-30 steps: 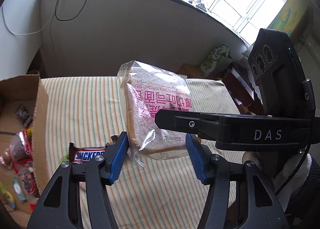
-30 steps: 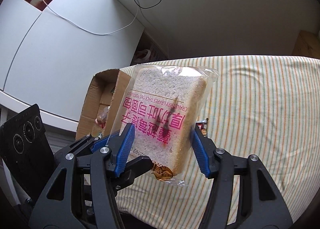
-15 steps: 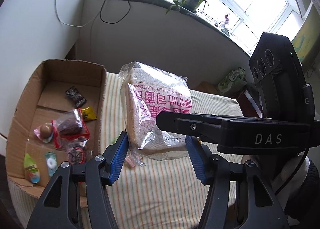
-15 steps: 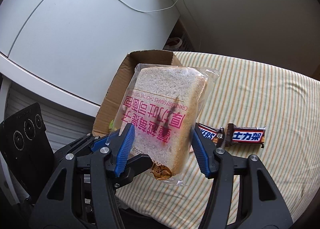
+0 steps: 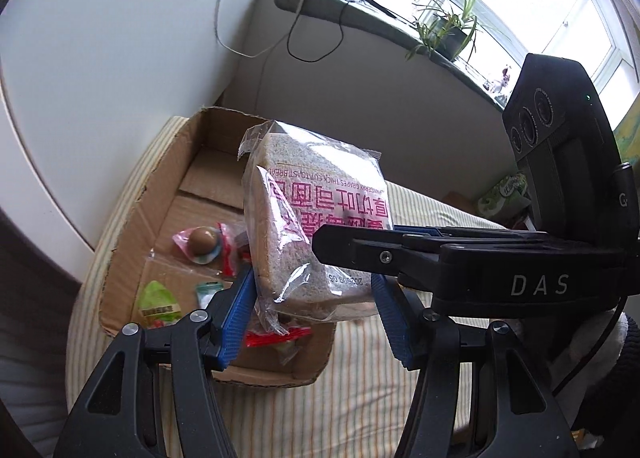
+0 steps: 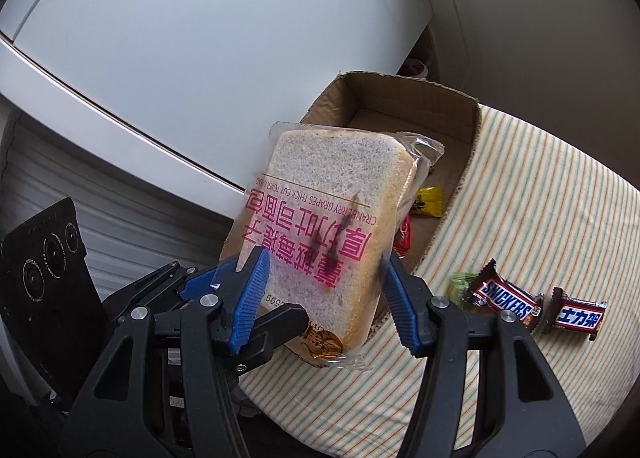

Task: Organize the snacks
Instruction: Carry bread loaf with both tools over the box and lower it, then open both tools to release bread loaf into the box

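Observation:
A clear bag of thick-cut toast bread with pink lettering point(image 5: 316, 234) is held in the air between both grippers, over the near end of an open cardboard box point(image 5: 168, 194). My left gripper point(image 5: 316, 310) and my right gripper point(image 6: 324, 294) each have their blue pads point(image 5: 236, 318) point(image 6: 250, 298) pressed against the bread's sides point(image 6: 320, 234). The box point(image 6: 404, 114) holds several small wrapped snacks point(image 5: 200, 246). Two Snickers bars point(image 6: 504, 298) point(image 6: 576, 316) lie on the striped cloth to the right of the box.
The box sits on a striped tablecloth point(image 6: 540, 186) close to its left edge, beside a white cabinet point(image 6: 200, 38). A windowsill with cables and a plant point(image 5: 444, 30) runs behind. A yellow wrapper point(image 6: 428, 200) lies in the box.
Both grippers have carried the bread leftward, from over the cloth to over the box. The Snickers bars now lie to the right of the bread.

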A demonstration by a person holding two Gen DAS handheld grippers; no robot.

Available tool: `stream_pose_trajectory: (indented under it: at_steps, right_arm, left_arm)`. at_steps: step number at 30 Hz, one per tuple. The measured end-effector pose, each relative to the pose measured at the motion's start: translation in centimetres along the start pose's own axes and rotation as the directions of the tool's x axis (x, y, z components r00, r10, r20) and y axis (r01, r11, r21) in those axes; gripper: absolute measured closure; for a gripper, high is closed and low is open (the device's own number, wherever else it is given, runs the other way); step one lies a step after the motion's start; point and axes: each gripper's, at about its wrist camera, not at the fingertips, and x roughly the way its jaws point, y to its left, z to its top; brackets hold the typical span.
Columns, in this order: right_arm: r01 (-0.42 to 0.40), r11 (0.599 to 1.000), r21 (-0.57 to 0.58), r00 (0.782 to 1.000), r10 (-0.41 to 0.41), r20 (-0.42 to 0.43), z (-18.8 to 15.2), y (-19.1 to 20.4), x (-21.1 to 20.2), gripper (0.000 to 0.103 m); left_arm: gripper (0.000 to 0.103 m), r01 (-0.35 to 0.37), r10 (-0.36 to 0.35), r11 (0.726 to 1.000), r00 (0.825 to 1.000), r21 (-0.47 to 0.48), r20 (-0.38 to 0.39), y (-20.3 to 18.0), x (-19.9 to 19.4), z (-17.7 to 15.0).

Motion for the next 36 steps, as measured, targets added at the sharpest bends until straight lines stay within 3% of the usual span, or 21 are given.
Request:
stream_pose_trajectory:
  at_steps: [17, 25, 36]
  right_arm:
    - [0.026, 0.998, -0.058, 0.998, -0.029, -0.058, 0.9, 2.9, 3.7, 0.043]
    - [0.053, 0.997, -0.064, 0.997, -0.056, -0.048, 0.1, 2.8, 2.4, 0.043]
    - [0.065, 0.996, -0.053, 0.997, -0.066, -0.025, -0.2, 1.9, 0.8, 0.043]
  left_arm:
    - [0.048, -0.103, 0.103, 0.995, 0.995, -0.010, 0.012, 3.0, 0.2, 0.3]
    - [0.055, -0.158, 0.157, 0.986, 0.987, -0.049, -0.023, 4.4, 1.2, 0.3]
    - [0.055, -0.180, 0.180, 0.984, 0.984, -0.012, -0.007, 3.6, 0.7, 0.3]
